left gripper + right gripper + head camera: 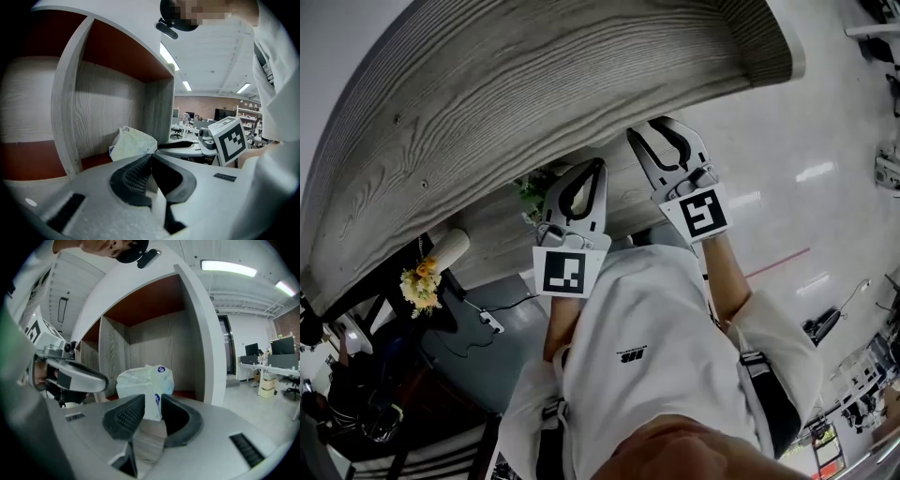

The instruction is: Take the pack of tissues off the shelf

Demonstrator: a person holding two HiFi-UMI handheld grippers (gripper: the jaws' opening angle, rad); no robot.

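The pack of tissues [144,380], white plastic with blue marks, stands on the red-brown floor of a grey wood shelf compartment [183,343]. My right gripper [153,405] is open just in front of it, and the pack shows through the gap between the jaws. From the left gripper view the pack [132,143] lies ahead and slightly left of my left gripper [151,156], which is shut and empty. In the head view both grippers, left [601,166] and right [652,127], point under the shelf's top board [516,103], which hides the pack.
An upright divider [65,108] bounds the compartment on the left and a side panel [212,357] on the right. Yellow flowers [420,281] and a green plant [530,189] sit lower on the shelf unit. Desks and chairs [267,376] stand across the room.
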